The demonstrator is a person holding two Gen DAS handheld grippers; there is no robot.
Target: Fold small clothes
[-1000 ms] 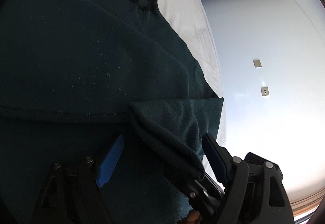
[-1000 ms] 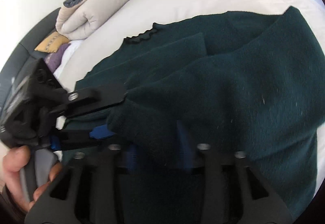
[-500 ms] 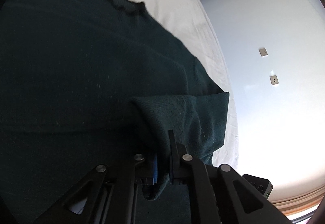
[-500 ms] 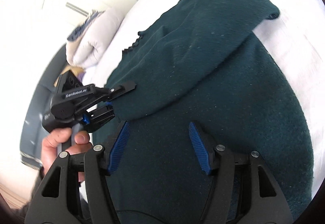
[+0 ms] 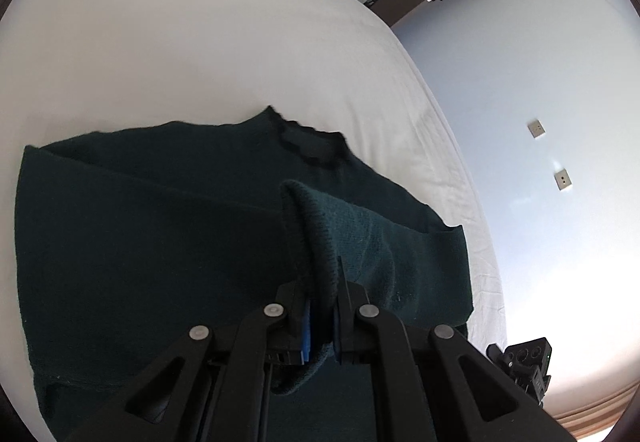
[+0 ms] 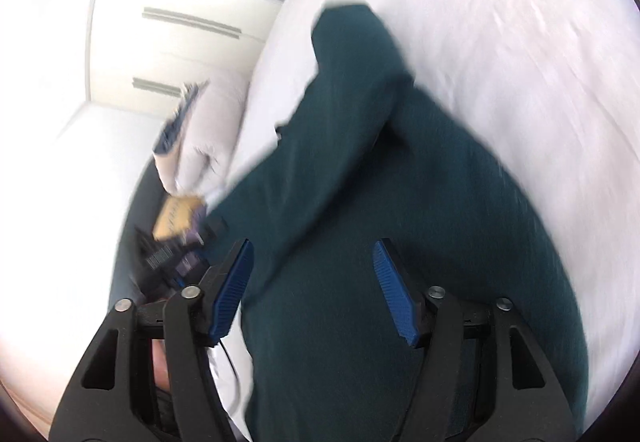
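a dark green sweater (image 5: pixel 140 242) lies spread on the white bed (image 5: pixel 180 41), its frilled neckline (image 5: pixel 308 141) pointing toward the far side of the mattress. the left gripper (image 5: pixel 320 306) has its jaws pinched tight on the ribbed cuff of a sleeve (image 5: pixel 316 234), which stands lifted above the sweater's body. the right gripper (image 6: pixel 312 282) hovers over the sweater (image 6: pixel 360 201) with its jaws well apart and just widening, nothing pressed between them (this view is blurred). beyond the bed's edge sit a pale bundle of bedding (image 6: pixel 204 133) and a yellow cushion (image 6: pixel 176 217).
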